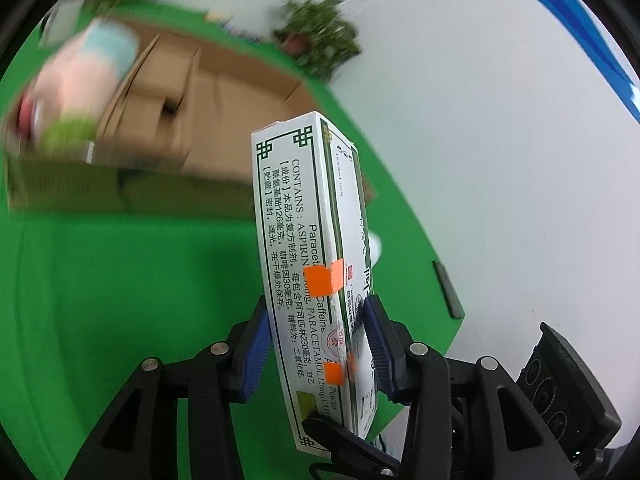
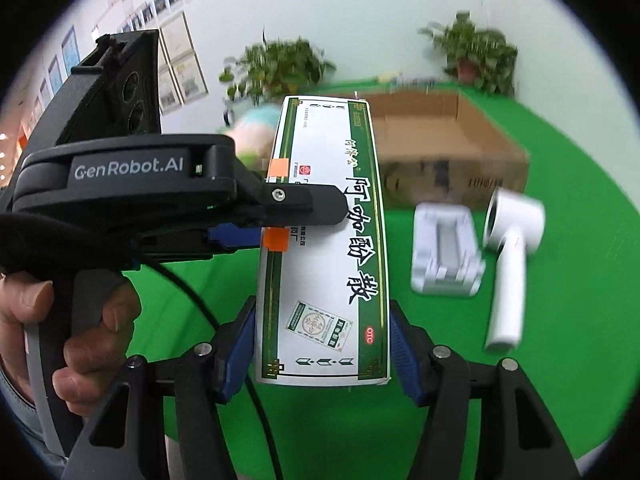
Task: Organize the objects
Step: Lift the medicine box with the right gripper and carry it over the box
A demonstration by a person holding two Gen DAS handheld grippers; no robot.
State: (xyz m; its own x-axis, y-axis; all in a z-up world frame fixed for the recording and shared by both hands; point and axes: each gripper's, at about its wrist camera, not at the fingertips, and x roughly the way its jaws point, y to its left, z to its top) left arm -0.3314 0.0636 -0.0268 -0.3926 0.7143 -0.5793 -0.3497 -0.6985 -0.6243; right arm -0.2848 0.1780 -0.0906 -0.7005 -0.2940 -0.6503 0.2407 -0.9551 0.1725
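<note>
A white and green medicine box (image 1: 304, 240) with orange tape patches is held up above the green table (image 1: 120, 280). In the left wrist view it stands on edge between the blue pads, and my left gripper (image 1: 316, 314) is shut on its narrow sides. The right wrist view shows its printed face (image 2: 324, 264), with my right gripper (image 2: 322, 320) shut on the near end across its width. My left gripper (image 2: 280, 220) also appears there, clamping the box's left edge from the side, with a hand (image 2: 76, 328) around its handle.
An open cardboard carton (image 2: 440, 144) lies at the back of the table, with a pink, blue and green plush toy (image 1: 80, 72) beside it. A white stand (image 2: 444, 256) and a white handheld device (image 2: 508, 264) lie on the right. Potted plants (image 2: 476, 52) line the far edge.
</note>
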